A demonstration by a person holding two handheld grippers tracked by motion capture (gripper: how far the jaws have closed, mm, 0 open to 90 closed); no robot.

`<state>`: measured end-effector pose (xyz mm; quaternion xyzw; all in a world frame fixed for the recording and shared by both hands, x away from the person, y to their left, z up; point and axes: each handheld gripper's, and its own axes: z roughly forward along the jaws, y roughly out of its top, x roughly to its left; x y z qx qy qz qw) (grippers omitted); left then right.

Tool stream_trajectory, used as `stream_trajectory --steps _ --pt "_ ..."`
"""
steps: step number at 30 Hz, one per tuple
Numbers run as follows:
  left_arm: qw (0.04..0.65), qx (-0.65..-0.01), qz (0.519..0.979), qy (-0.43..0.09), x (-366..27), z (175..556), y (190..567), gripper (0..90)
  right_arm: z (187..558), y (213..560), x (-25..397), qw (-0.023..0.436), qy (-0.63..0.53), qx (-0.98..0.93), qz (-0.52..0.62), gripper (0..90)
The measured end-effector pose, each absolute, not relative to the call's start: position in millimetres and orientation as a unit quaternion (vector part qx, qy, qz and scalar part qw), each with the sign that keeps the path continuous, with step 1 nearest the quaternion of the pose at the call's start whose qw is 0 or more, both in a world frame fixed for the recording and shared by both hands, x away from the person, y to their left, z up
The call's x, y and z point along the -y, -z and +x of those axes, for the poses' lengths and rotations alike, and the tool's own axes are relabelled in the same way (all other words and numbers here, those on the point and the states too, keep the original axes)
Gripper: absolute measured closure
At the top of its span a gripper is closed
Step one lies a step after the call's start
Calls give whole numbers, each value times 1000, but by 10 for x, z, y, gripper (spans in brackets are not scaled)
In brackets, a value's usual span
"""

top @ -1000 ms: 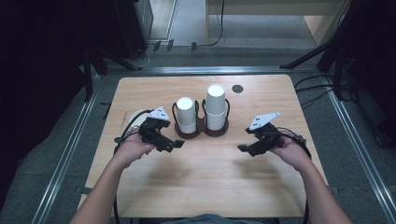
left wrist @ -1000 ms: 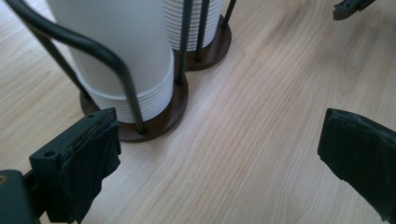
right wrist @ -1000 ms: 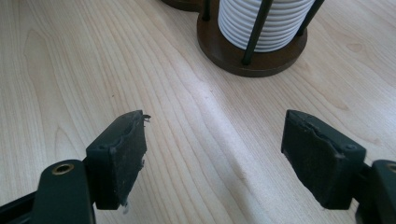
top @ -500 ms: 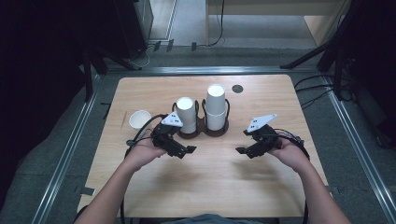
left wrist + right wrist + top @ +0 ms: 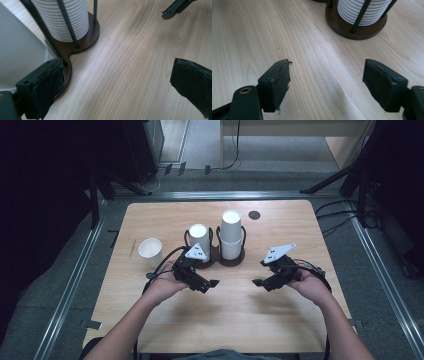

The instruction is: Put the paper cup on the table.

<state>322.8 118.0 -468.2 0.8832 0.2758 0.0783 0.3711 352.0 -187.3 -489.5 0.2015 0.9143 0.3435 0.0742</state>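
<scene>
Item count on the bench (image 5: 300, 320):
- Cup stacks (image 5: 231, 234) — two, standing in one double wire holder (image 5: 220, 257) with a dark wooden base
- Loose white cup (image 5: 150, 252) — one, left of the holder
- Small dark disc (image 5: 254, 214) — one, near the far edge
- Handheld grippers — two: left gripper (image 5: 202, 282), right gripper (image 5: 265, 281)

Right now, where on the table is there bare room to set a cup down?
Bare wood between the left gripper and right gripper, running to the near edge. The back-left corner behind the loose cup is also free. It is crowded around the cup holder mid-table.
</scene>
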Motion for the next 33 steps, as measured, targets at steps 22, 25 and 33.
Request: stream_trajectory --steps 22,25,33 --pt "357 -285 887 -74 -1160 3348 4817 0 3465 4901 1909 77 -341 -914 203 222" --pt "356 -284 887 -74 -1166 3352 4820 0 3468 4901 1908 79 -341 -915 202 223" --pt "346 -280 892 -86 -1178 3354 4872 0 3467 4905 1909 79 -341 -915 201 223"
